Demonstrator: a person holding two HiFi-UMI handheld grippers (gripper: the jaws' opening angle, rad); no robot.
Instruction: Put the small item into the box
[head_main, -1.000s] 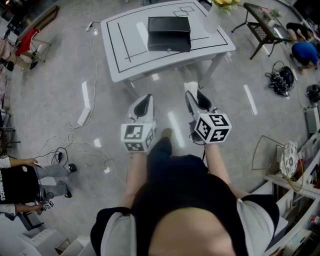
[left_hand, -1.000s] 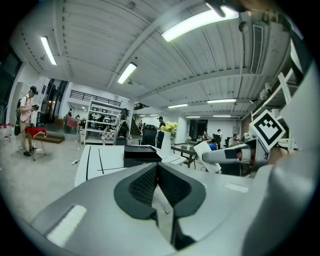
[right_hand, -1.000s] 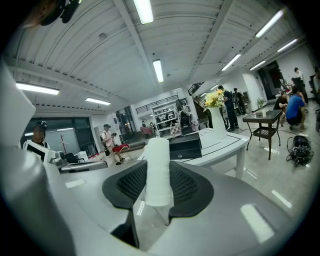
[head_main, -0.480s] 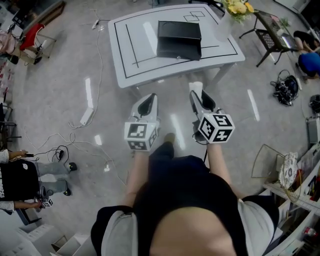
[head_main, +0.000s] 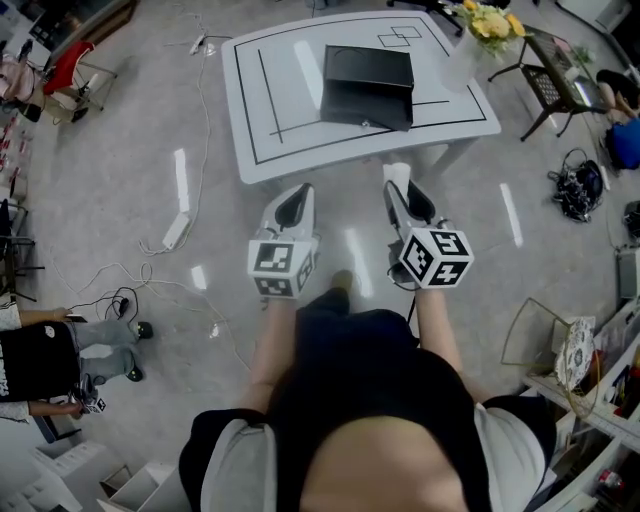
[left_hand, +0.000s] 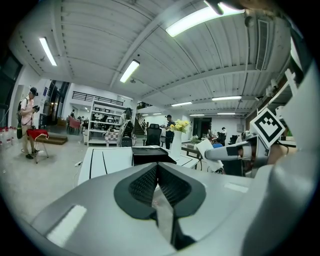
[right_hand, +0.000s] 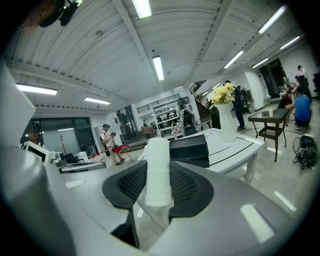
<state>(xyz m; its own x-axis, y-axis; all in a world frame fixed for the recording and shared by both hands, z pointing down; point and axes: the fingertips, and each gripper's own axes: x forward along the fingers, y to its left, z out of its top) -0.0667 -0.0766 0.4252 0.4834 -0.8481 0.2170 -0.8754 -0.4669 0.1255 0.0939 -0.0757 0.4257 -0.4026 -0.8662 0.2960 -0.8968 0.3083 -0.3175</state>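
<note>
A closed black box (head_main: 367, 85) lies on the white table (head_main: 275, 100) ahead of me; it also shows in the left gripper view as the black box (left_hand: 149, 155) and in the right gripper view as the black box (right_hand: 189, 148). My right gripper (head_main: 397, 185) is shut on a small white cylinder (right_hand: 158, 171) that stands upright between its pads; the white cylinder (head_main: 396, 174) pokes out at the jaw tips in the head view. My left gripper (head_main: 292, 200) is shut with nothing in it. Both grippers are held side by side over the floor, short of the table's near edge.
A vase of yellow flowers (head_main: 478, 38) stands on the table's far right corner. A dark side table (head_main: 562, 83) is to the right. Cables and a power strip (head_main: 178, 230) lie on the floor at left. People sit at the left edge (head_main: 40, 365), and shelving (head_main: 590, 400) is at right.
Both grippers and I have moved toward the table, which now sits nearer in the head view. The jaws keep the same grip.
</note>
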